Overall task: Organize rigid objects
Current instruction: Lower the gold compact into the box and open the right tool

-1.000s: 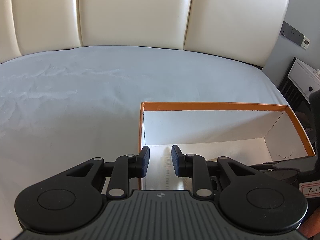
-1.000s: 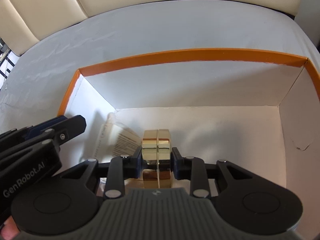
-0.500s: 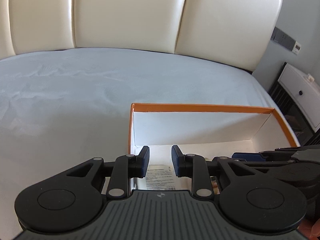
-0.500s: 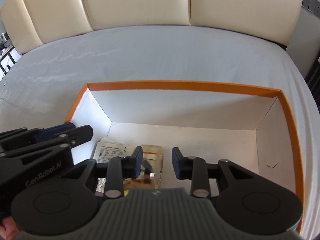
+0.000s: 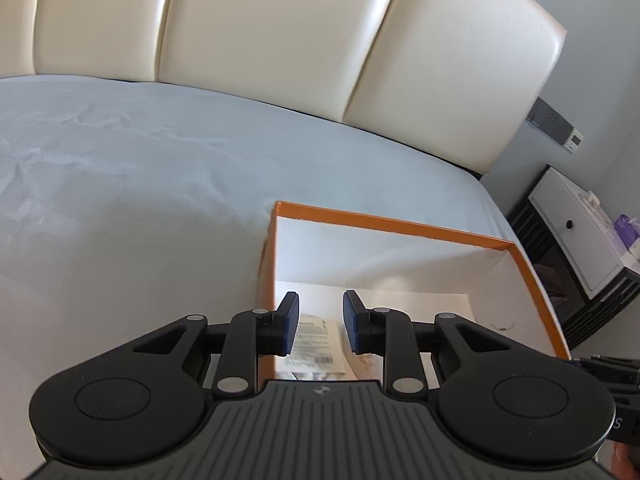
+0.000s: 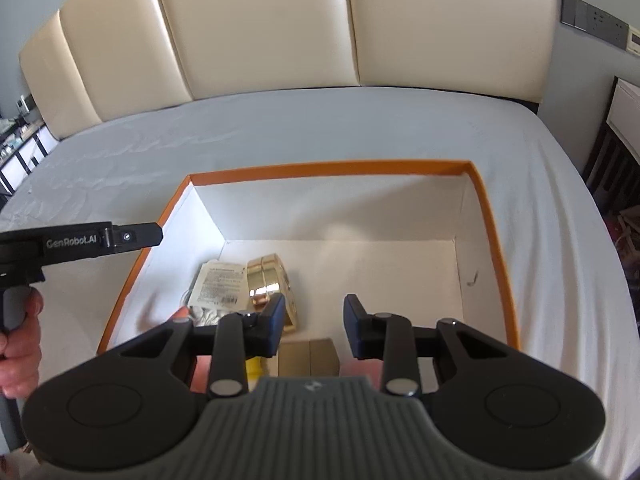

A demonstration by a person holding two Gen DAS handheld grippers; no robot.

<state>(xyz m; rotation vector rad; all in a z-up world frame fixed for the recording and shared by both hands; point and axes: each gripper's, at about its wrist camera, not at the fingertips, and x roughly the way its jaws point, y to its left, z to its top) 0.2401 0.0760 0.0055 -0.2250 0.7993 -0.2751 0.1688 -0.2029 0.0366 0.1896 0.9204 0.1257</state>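
An orange-rimmed white box sits on the bed; it also shows in the left wrist view. Inside lie a shiny gold object, a printed packet and a tan box near the front. The packet also shows in the left wrist view. My right gripper is open and empty, raised above the box's front half. My left gripper is open and empty over the box's left wall; it shows side-on in the right wrist view.
The light grey bed sheet spreads left and behind the box. A cream padded headboard stands at the back. A white nightstand stands right of the bed. A pink item and a yellow item lie at the box's front.
My right gripper let go of the gold object, opened, and lifted up and back. The gold object now lies in the box. My left gripper rose and tilted.
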